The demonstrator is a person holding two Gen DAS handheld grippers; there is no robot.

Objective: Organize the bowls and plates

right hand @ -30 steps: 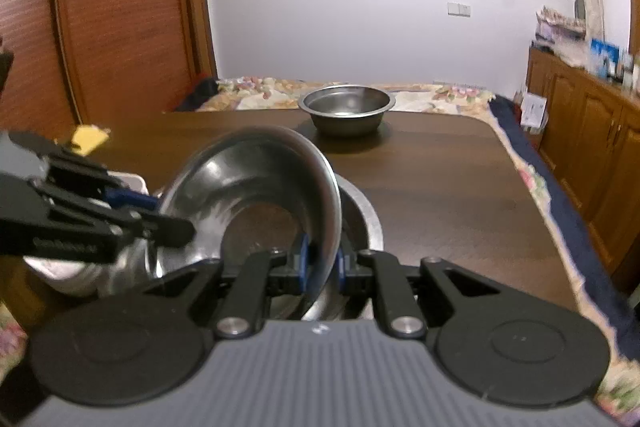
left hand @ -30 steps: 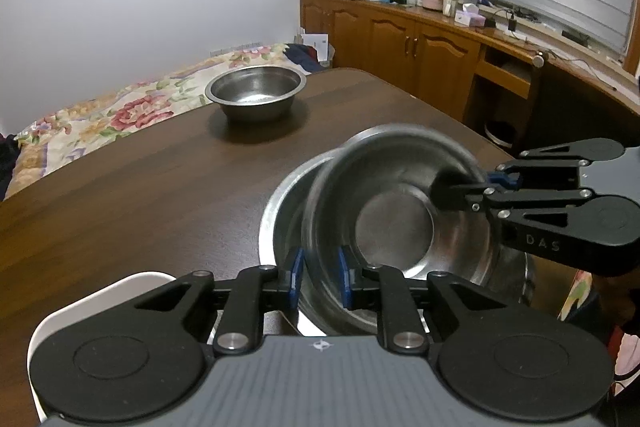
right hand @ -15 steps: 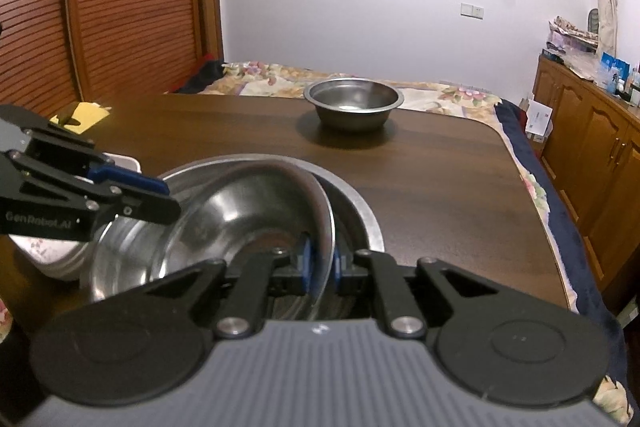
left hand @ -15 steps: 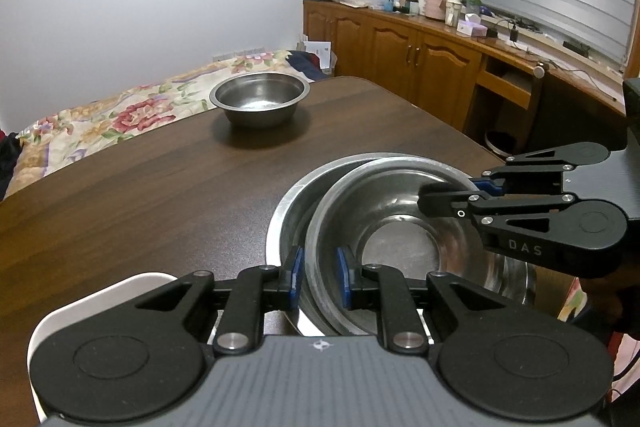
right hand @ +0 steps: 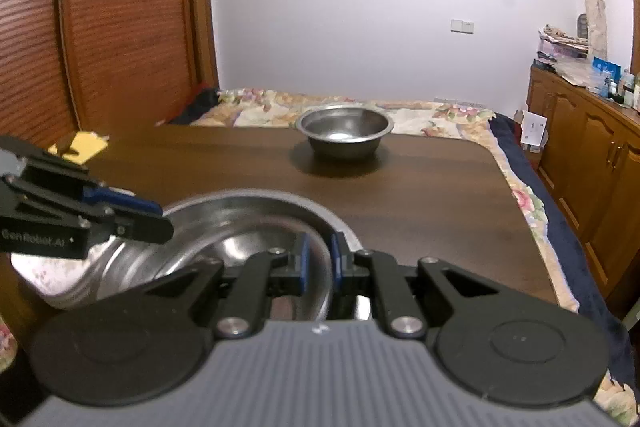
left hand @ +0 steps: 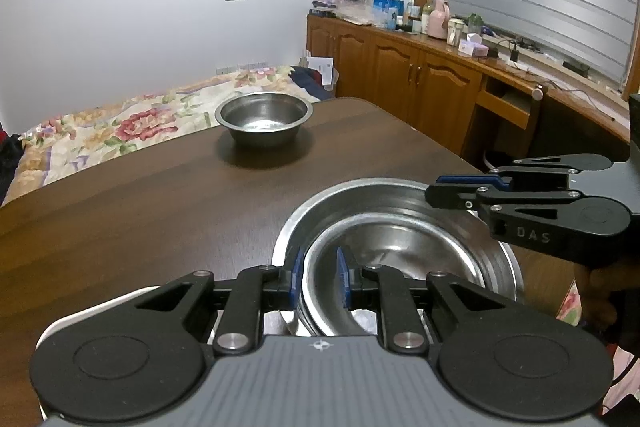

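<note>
Nearest in both wrist views, the inner bowl (left hand: 404, 259) sits nested in the big bowl (left hand: 360, 195), close to the table's (left hand: 160, 203) near edge. The left gripper (left hand: 319, 277) straddles the inner bowl's rim at 6 o'clock, pads parted with a gap on either side: released, I judge. The right gripper (right hand: 319, 259) does the same on the opposite rim, pads just off the metal, likewise loosened. A white plate (left hand: 120, 301) peeks out at 8 o'clock beside the left gripper.

Farther off, a small bowl (right hand: 344, 133) stands alone toward 12 o'clock, well apart from the stack, with bare table between. From the right gripper it lies nearly dead ahead; from the left it lies slightly to 11 o'clock. Neither arm looks clearly nearer. Being round, it offers no preferred axis; any rim point serves.
</note>
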